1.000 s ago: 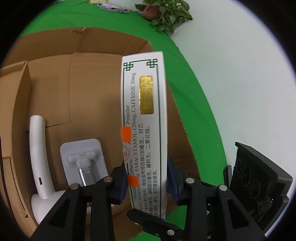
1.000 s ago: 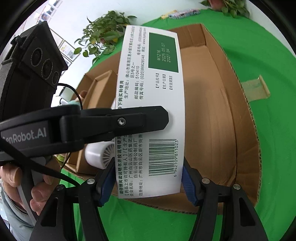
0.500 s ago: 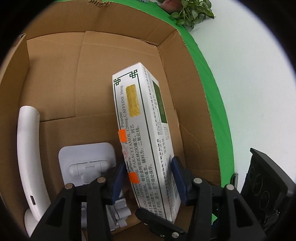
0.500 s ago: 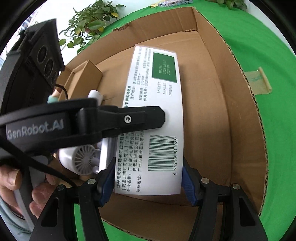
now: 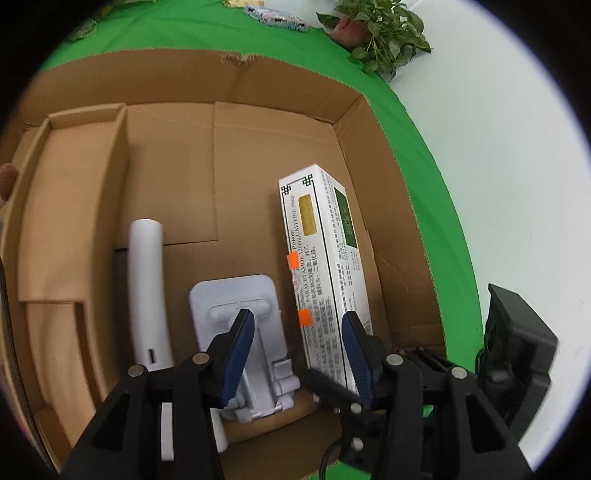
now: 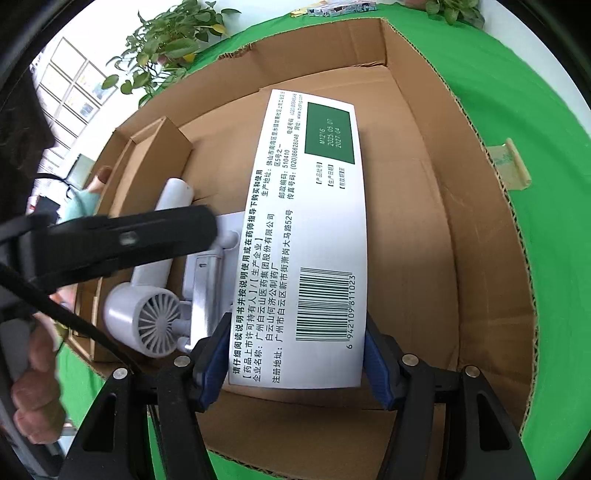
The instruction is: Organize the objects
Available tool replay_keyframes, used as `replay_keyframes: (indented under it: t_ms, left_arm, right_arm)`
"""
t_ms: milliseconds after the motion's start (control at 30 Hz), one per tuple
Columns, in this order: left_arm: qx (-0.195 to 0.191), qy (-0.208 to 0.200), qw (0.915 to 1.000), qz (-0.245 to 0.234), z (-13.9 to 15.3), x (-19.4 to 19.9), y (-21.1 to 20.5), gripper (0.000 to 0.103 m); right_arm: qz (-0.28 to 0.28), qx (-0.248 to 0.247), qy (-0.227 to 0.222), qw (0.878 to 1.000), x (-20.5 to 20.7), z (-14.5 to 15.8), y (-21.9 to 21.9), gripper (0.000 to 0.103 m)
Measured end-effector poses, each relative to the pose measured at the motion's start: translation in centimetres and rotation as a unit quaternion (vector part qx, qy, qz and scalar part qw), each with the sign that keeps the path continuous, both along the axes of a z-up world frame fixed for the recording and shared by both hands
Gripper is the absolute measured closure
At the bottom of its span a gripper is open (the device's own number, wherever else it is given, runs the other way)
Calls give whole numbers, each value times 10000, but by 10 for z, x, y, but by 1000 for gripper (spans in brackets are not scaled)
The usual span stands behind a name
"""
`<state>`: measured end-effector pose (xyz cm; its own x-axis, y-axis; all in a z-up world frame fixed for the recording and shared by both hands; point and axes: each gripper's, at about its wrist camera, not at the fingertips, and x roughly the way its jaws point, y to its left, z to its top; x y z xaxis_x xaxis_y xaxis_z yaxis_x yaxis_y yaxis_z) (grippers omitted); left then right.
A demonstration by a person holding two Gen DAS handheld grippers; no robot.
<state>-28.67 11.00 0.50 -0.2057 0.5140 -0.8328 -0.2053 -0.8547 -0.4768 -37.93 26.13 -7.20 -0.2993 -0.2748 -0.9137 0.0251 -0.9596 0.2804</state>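
A white medicine box [image 5: 325, 266] with green print stands inside a brown cardboard box [image 5: 280, 110]. In the right wrist view the medicine box [image 6: 306, 236] sits between the blue pads of my right gripper [image 6: 295, 354], which is shut on its near end. My left gripper [image 5: 299, 354] is open, its jaws spread apart just behind the medicine box, no longer touching it. The left gripper's black finger [image 6: 122, 240] crosses the right wrist view beside the box.
A white handheld fan [image 6: 147, 314] and a white phone stand [image 5: 240, 325] lie in the cardboard box left of the medicine box. A cardboard insert [image 5: 74, 206] lines its left side. Green cloth [image 6: 535, 110] surrounds the box. Potted plants [image 5: 380, 33] stand beyond.
The medicine box went down into the cardboard box. My left gripper opened, let go of it and drew back; the right gripper still holds it.
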Motion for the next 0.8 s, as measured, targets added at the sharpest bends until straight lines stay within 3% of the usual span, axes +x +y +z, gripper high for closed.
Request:
replay_keyframes:
  t_ms: [67, 133, 267, 333, 467, 600, 633, 800]
  left_arm:
    - [-85, 278, 9996, -60, 12, 14, -7, 55]
    - [-435, 796, 9959, -58, 24, 32, -13, 55]
    - [-1152, 1776, 9764, 418, 41, 61, -43, 54]
    - [-1412, 2165, 9634, 711, 42, 78, -56, 45]
    - [-1862, 2979, 9270, 1311, 42, 105, -74, 25]
    - [-2156, 3462, 8971, 1699, 29, 120, -84, 23]
    - [-2227, 3515, 8921, 1759, 29, 125, -87, 23]
    - [-2244, 3700, 8757, 2143, 20, 134, -95, 21]
  right_arm:
    - [34, 252, -2, 9997, 5, -14, 8, 41]
    - [34, 438, -42, 9990, 15, -16, 16, 41]
    - [39, 681, -73, 9976, 18, -28, 13, 41]
    - [83, 729, -70, 9973, 20, -28, 11, 37]
    - [118, 717, 43, 9973, 29, -27, 13, 33]
    - [192, 777, 385, 9961, 34, -25, 6, 31]
    - [298, 778, 520, 9952, 39, -22, 4, 20]
    - [461, 808, 1306, 9871, 61, -5, -15, 3]
